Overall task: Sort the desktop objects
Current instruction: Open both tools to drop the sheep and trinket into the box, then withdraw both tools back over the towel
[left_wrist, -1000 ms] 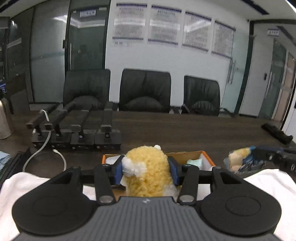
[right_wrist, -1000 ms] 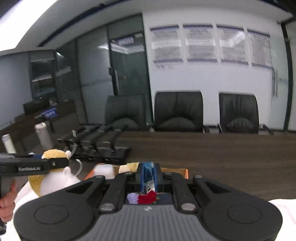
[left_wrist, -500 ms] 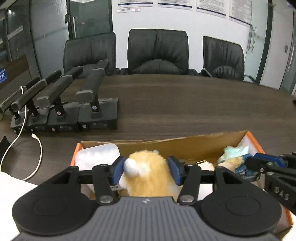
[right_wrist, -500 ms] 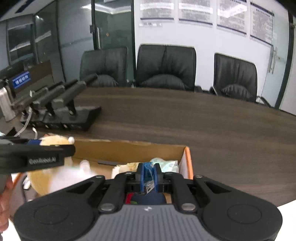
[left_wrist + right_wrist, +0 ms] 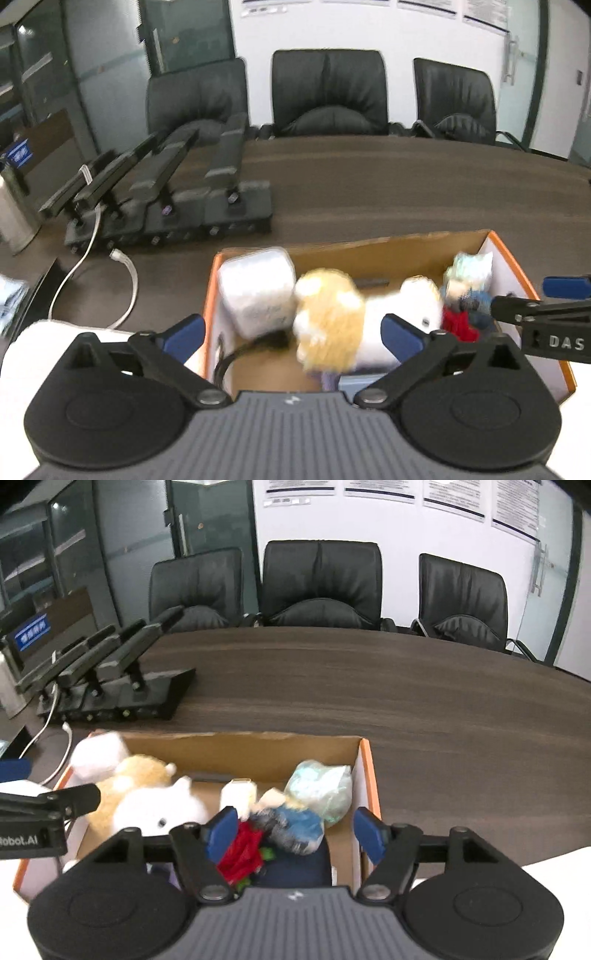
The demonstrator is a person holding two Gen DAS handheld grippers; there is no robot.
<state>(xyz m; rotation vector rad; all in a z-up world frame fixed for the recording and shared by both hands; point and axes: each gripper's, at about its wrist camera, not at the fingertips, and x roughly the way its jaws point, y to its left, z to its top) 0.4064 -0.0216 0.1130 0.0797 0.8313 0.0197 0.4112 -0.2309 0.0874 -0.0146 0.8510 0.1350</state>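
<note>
Left wrist view: our left gripper (image 5: 291, 334) has just been opening, and its fingers (image 5: 402, 335) now stand wide apart with nothing pressed between them. The yellow plush (image 5: 328, 317), which they clamped a second ago, now sits blurred in the cardboard box (image 5: 517, 273), just beyond the gap and clear of both pads (we read the blur as it dropping or settling). It lies against a white pouch (image 5: 258, 291) at the box's left end, with a white plush (image 5: 413, 306) on its other side. The right gripper's blue finger pokes in over the box's right wall.

Right wrist view: our right gripper (image 5: 293, 830) has also just been opening; a second ago it was pinched shut on a small item. Its fingers (image 5: 367, 832) now stand apart over the box's right end, above a red fabric piece (image 5: 243, 849) and a blue-and-grey bundle (image 5: 295, 827), touching neither as far as we can tell. A pale green bag (image 5: 321, 786) sits behind them.

Our read: both drops done, box filling on the dark counter (image 5: 369, 686). The yellow plush is soft and fluffy, with a white face patch.
</note>
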